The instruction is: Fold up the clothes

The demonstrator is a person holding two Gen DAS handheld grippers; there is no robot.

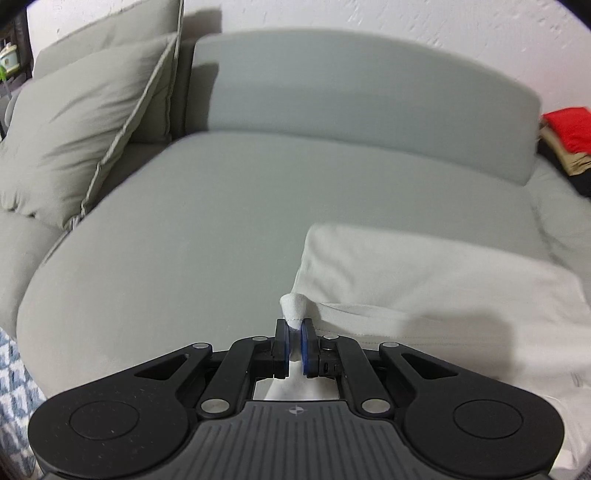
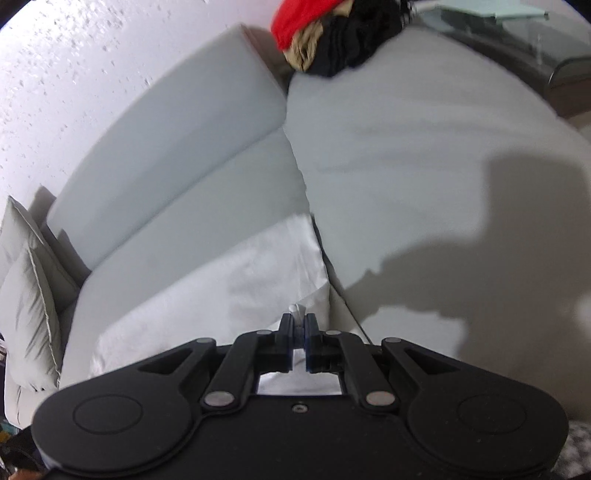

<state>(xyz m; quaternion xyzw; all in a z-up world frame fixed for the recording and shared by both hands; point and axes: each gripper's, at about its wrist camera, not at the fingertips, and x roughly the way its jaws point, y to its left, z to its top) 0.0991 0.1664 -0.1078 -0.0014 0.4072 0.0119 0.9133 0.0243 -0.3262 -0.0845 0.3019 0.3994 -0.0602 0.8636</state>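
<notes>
A white garment (image 1: pixel 424 280) lies spread on the grey sofa seat (image 1: pixel 184 240). My left gripper (image 1: pixel 294 325) is shut on a pinched corner of the white garment at its left near edge, with a small tuft of cloth sticking out past the blue pads. In the right wrist view the same white garment (image 2: pixel 221 295) lies on the sofa seat (image 2: pixel 406 184). My right gripper (image 2: pixel 299 325) is shut on its right near corner, with a bit of cloth showing between the fingers.
A pile of red, tan and black clothes (image 1: pixel 569 140) sits at the sofa's right end; it also shows in the right wrist view (image 2: pixel 332 33). Grey cushions (image 1: pixel 85 122) lean at the left. The backrest (image 1: pixel 351 92) stands against a white wall. A patterned rug (image 1: pixel 14 387) lies below left.
</notes>
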